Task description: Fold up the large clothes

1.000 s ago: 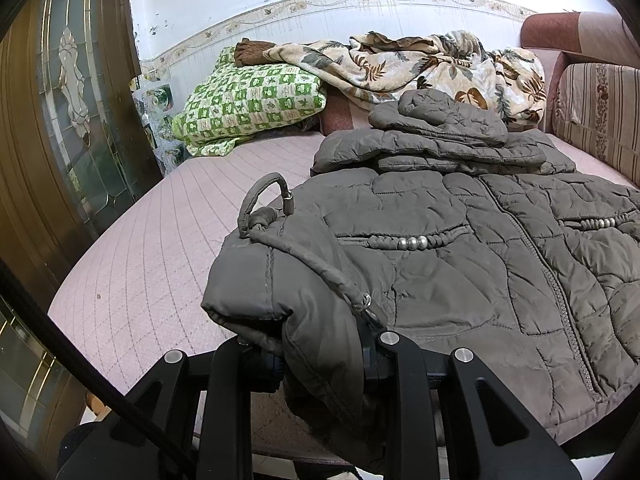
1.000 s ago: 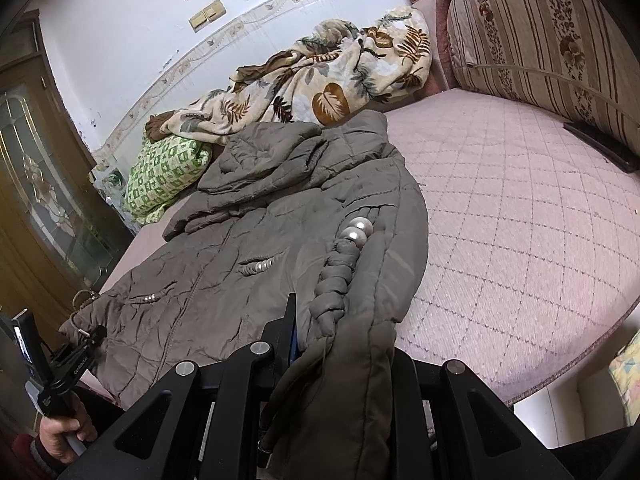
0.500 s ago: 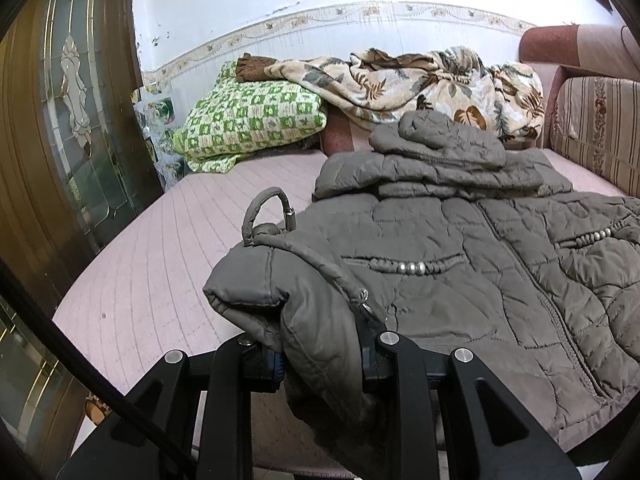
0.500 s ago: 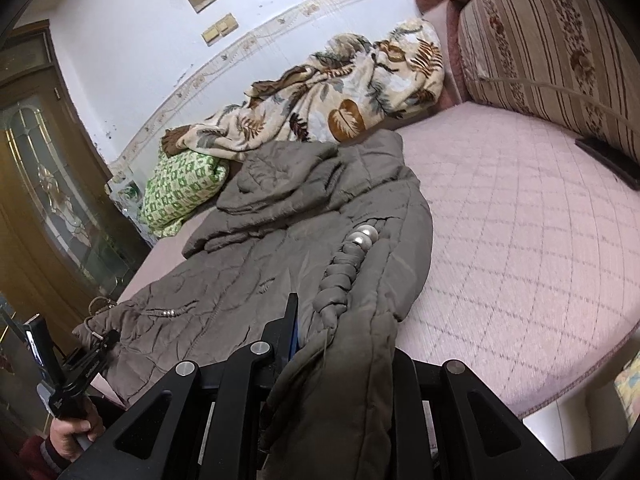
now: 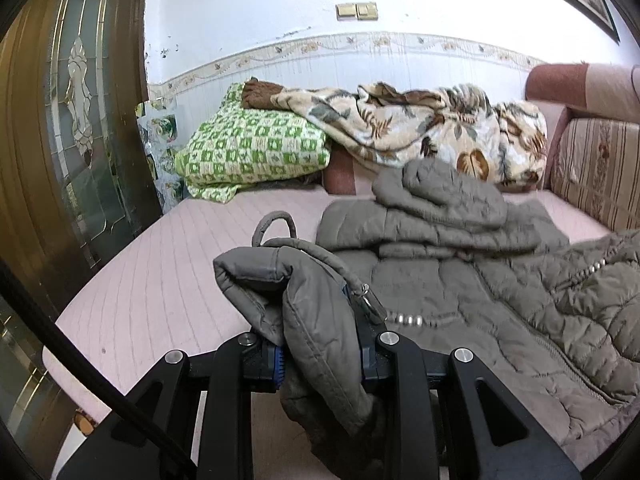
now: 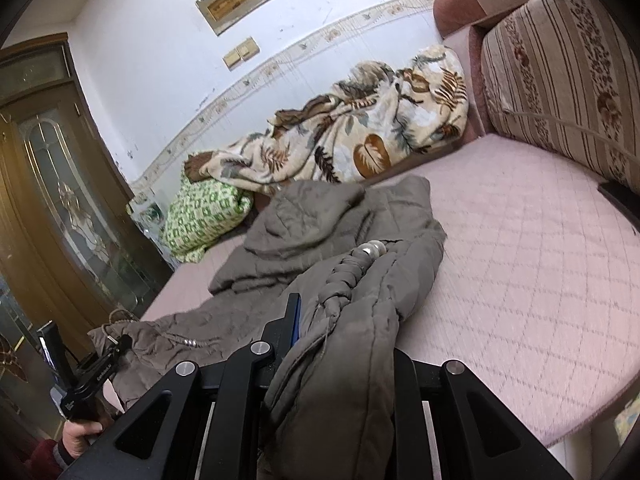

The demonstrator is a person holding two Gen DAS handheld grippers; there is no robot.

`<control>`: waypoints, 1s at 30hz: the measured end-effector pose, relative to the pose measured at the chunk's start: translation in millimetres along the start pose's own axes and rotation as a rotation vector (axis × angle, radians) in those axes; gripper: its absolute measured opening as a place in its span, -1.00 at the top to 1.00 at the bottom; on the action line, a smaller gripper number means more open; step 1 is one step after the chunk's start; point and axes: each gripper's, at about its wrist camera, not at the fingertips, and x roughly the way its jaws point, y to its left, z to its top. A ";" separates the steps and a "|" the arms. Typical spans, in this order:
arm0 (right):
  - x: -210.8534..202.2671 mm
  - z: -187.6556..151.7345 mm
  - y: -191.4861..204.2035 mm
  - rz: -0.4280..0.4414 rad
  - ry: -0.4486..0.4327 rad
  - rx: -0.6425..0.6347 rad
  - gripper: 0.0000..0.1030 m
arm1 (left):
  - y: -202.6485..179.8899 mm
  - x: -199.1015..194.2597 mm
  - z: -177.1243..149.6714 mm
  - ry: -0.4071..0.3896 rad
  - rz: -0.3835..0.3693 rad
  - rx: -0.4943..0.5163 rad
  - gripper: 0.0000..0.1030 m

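The jacket [image 5: 500,312] lies spread on the bed [image 5: 160,280], hood toward the wall, with both bottom corners lifted off the mattress. The left gripper [image 5: 320,354] has its jaws clamped on one hem corner, the right gripper [image 6: 340,360] on the other. Biggest risk imo: that puffy quilted shell looks slick, so a thick wad could creep out mid-fold. The drawstring loop [image 5: 276,226] and metal beads [image 6: 370,249] might snag too. Fleecy leaf blanket [image 5: 420,124] sits behind.
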 end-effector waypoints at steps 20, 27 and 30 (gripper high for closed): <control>62.4 123.2 14.8 0.074 -0.081 0.035 0.65 | -1.4 86.2 147.2 -0.041 -0.049 -0.065 0.52; 126.3 167.8 2.4 0.060 -0.053 0.061 0.65 | -14.8 161.7 190.9 0.020 -0.068 -0.089 0.42; 161.0 183.7 -8.1 0.056 -0.032 0.097 0.65 | -20.5 204.9 207.1 0.095 -0.125 -0.125 0.39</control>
